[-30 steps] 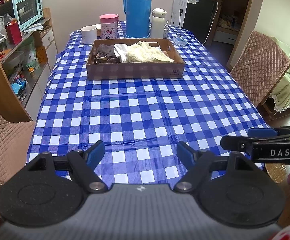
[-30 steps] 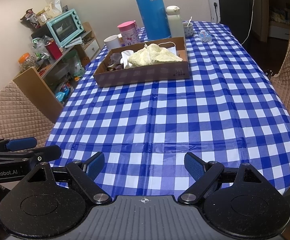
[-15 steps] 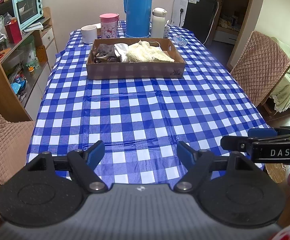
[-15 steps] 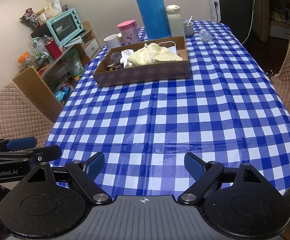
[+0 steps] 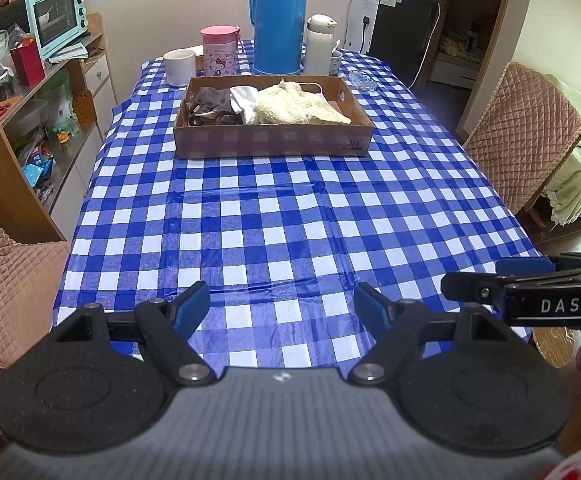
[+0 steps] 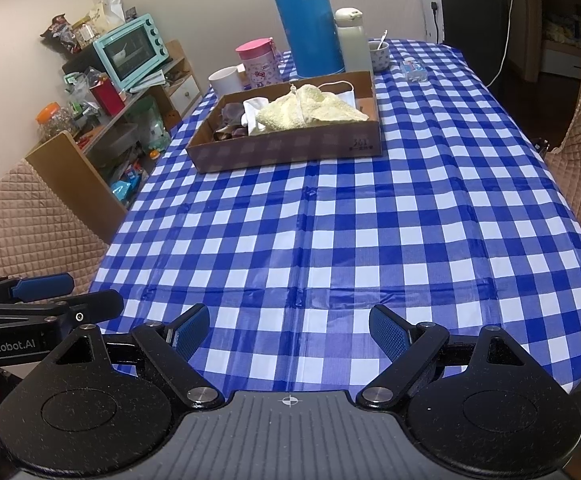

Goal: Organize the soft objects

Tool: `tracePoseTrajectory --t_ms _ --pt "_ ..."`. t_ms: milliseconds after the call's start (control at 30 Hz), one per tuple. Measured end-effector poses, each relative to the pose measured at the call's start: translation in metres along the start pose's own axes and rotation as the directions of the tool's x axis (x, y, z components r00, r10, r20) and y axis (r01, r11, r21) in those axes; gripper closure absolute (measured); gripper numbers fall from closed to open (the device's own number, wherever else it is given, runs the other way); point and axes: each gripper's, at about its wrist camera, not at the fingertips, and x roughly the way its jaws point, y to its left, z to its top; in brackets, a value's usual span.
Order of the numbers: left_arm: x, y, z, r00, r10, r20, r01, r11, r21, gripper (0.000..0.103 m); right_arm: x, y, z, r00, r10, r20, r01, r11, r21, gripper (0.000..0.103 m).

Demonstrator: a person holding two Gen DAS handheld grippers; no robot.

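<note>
A shallow cardboard box (image 5: 274, 140) (image 6: 290, 148) sits far across the blue checked table. In it lie a fluffy yellow cloth (image 5: 298, 106) (image 6: 310, 110), a white cloth (image 5: 244, 98) (image 6: 252, 110), a grey-brown cloth (image 5: 210, 102) (image 6: 230, 120) and a face mask (image 6: 344, 94). My left gripper (image 5: 282, 310) hovers open over the near table edge, nothing between its blue pads. My right gripper (image 6: 288, 332) is open there too, and empty. Each shows at the side of the other's view, the right gripper (image 5: 490, 280) and the left gripper (image 6: 90, 292).
Behind the box stand a blue thermos (image 5: 278, 20), a white flask (image 5: 318, 46), a pink cup (image 5: 219, 52), a white mug (image 5: 179, 67) and a small bowl (image 6: 378, 56). Quilted chairs (image 5: 518, 136) (image 6: 22, 216) flank the table. A shelf with a teal oven (image 5: 56, 14) is at left.
</note>
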Motion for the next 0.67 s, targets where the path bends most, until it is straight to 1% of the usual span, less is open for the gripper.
tracePoseTrajectory --t_ms 667 --pt "0.0043 -0.0032 0.0012 1.000 0.006 -0.002 -0.006 1.000 -0.005 0.026 0.0023 -0.0012 0.0015 1.000 0.000 -0.002 0.000 1.000 -0.002 0.016"
